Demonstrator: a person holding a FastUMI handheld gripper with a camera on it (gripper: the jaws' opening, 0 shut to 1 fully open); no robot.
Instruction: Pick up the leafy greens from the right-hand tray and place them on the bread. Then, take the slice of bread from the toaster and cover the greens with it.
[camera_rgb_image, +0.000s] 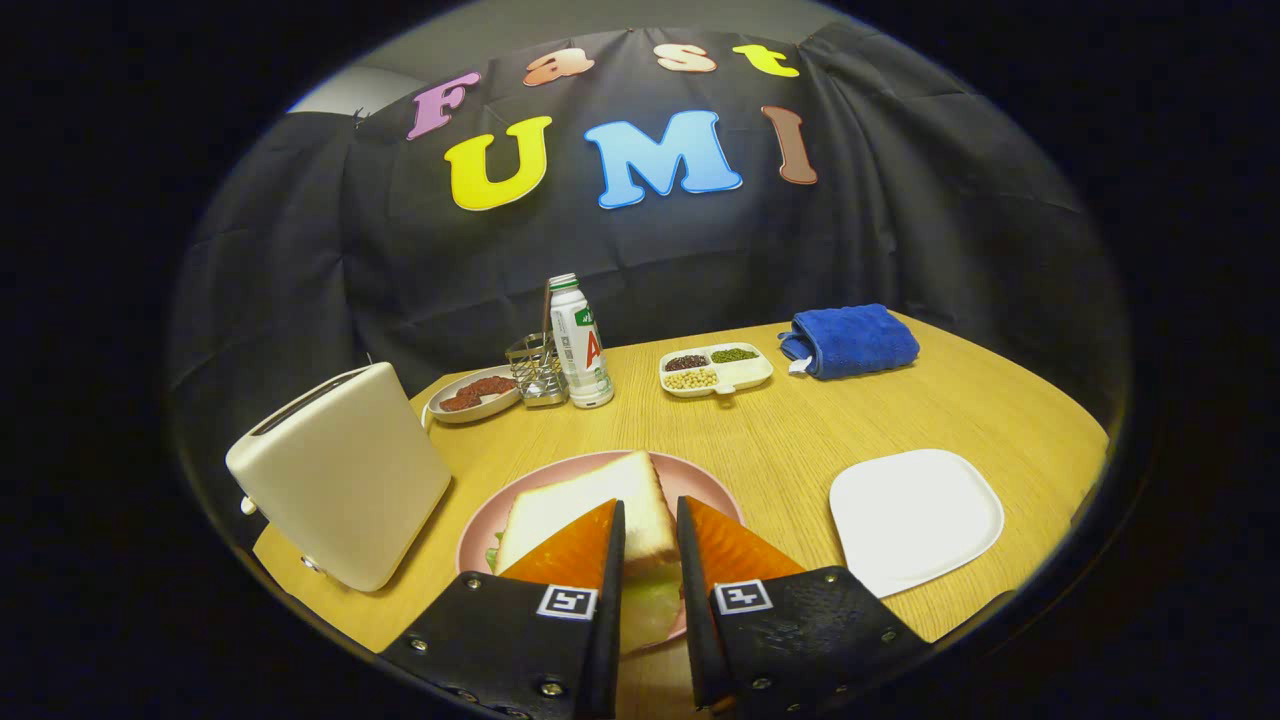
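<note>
Toaster stood at left of frame on the wooden counter, slot up, no bread seen in it. Behind it, upper left of centre: small dish of dark red pieces, wire rack, white bottle upright, all close together. Centre low: pink plate held the bread slice, a sliver of leafy greens peeking out under its left edge, more pale green low between the fingers. Tongs hovered over the plate, fingers a narrow gap apart, gripping nothing; tips overlapped the bread's near side, contact unclear. Behind centre: divided dish of beans. Right: blue towel folded at the far edge; white square tray lay bare, lower right, well apart from the plate.
</note>
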